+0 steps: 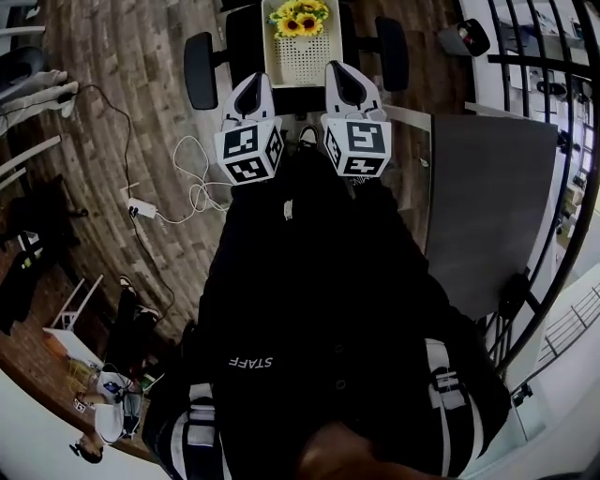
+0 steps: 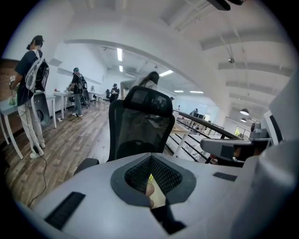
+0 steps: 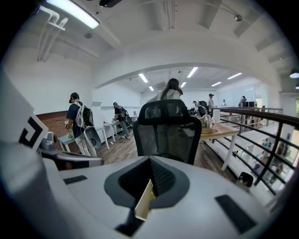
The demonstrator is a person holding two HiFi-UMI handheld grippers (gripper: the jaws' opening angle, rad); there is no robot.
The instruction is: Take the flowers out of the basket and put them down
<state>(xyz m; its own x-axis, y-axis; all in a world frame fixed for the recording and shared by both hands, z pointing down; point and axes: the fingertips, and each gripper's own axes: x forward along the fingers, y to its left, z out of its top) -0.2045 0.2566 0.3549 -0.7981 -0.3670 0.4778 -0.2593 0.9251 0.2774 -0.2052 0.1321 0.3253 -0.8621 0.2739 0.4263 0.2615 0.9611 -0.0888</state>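
A cream perforated basket [image 1: 305,58] rests on the seat of a black office chair [image 1: 200,70]. Yellow sunflowers [image 1: 300,17] lie at its far end. My left gripper [image 1: 253,84] is at the basket's near left corner and my right gripper [image 1: 343,73] at its near right corner. In the right gripper view the jaws [image 3: 150,162] are shut on the basket's cream wall [image 3: 144,203], seen edge-on. The left gripper's jaws [image 2: 152,158] also look shut, with a piece of cream basket [image 2: 159,197] between them. The chair's backrest [image 2: 140,121] stands just ahead.
A white cable and power strip [image 1: 141,208] lie on the wood floor at left. A grey table [image 1: 487,206] and a black railing [image 1: 553,94] stand at right. Several people [image 2: 30,93] stand by desks far off. The person's dark clothing fills the lower head view.
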